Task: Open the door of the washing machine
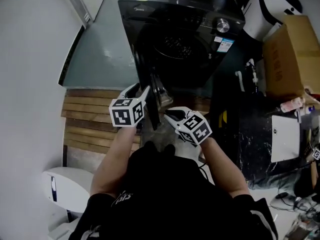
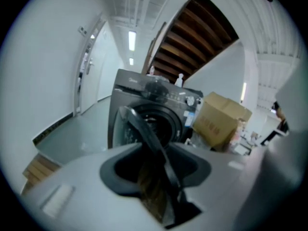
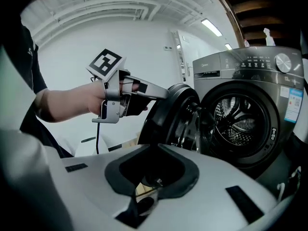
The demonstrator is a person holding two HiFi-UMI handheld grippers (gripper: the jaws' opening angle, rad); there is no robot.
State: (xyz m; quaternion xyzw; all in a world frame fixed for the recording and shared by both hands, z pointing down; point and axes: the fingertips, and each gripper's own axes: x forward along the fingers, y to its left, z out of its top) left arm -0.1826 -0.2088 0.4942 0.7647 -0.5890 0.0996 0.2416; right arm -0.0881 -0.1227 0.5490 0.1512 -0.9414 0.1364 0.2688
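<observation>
The washing machine (image 1: 200, 49) stands at top centre, its door (image 1: 154, 99) swung out edge-on toward the person. The left gripper (image 1: 142, 90) is spread wide, released, with the door's rim in its gap. The right gripper (image 1: 169, 114), pinched together and empty, sits just right of the door. Wooden slats (image 1: 95, 119) lie at left and a cardboard box (image 1: 290, 54) crowds the upper right. Bare grey floor (image 1: 100, 54) opens at upper left.
</observation>
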